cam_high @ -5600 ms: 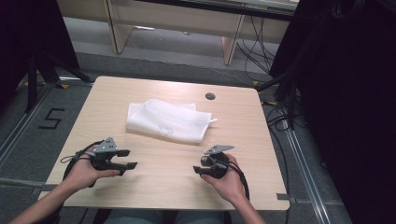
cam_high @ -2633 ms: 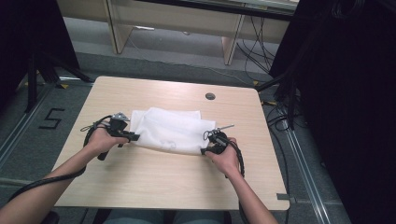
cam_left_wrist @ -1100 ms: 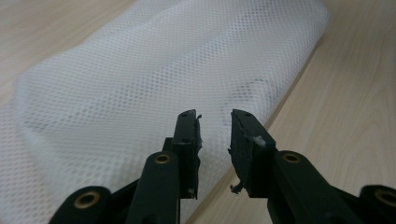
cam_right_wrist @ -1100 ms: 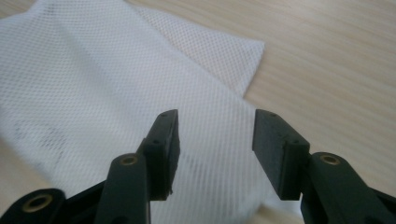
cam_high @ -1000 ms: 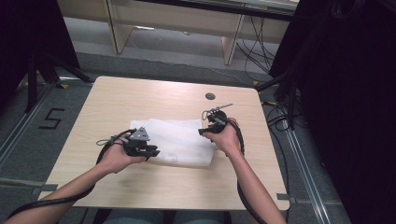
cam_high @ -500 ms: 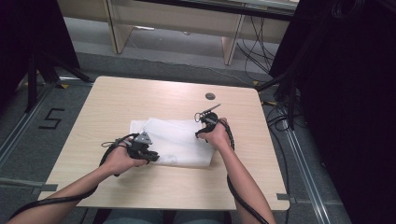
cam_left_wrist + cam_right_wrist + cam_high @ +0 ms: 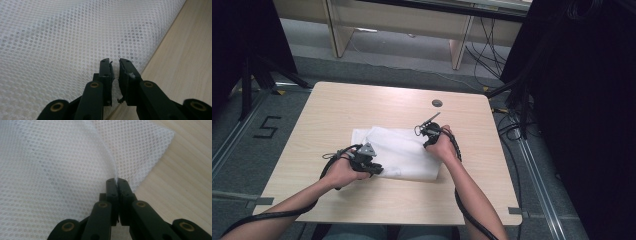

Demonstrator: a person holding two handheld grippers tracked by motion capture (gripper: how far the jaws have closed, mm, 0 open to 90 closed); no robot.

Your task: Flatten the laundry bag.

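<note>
A white mesh cloth (image 7: 399,155) is spread near the middle of a light wood-grain table (image 7: 337,110), slightly toward the near side, its fabric perforated all over with small round holes and lying in soft folds. In the right gripper view a raised fold of the mesh (image 7: 75,165) is seen pinched between the closed black jaws of the right gripper (image 7: 116,181), at the cloth's far right part. In the left gripper view the left gripper (image 7: 115,63) is held with its jaws a narrow gap apart over the near left edge of the mesh (image 7: 62,42), nothing being clamped between them. In the high view each gripper is gripped by a hand, the left gripper (image 7: 371,165) at the cloth's near left edge and the right gripper (image 7: 426,134) at its far right. A dark round grommet (image 7: 437,103) is set into the far right part of the tabletop. The table is surrounded by grey floor (image 7: 242,140), on which a black "5" (image 7: 266,128) is marked at the left, and cables (image 7: 507,115) are trailed at the right beside dark curtains (image 7: 582,100).
</note>
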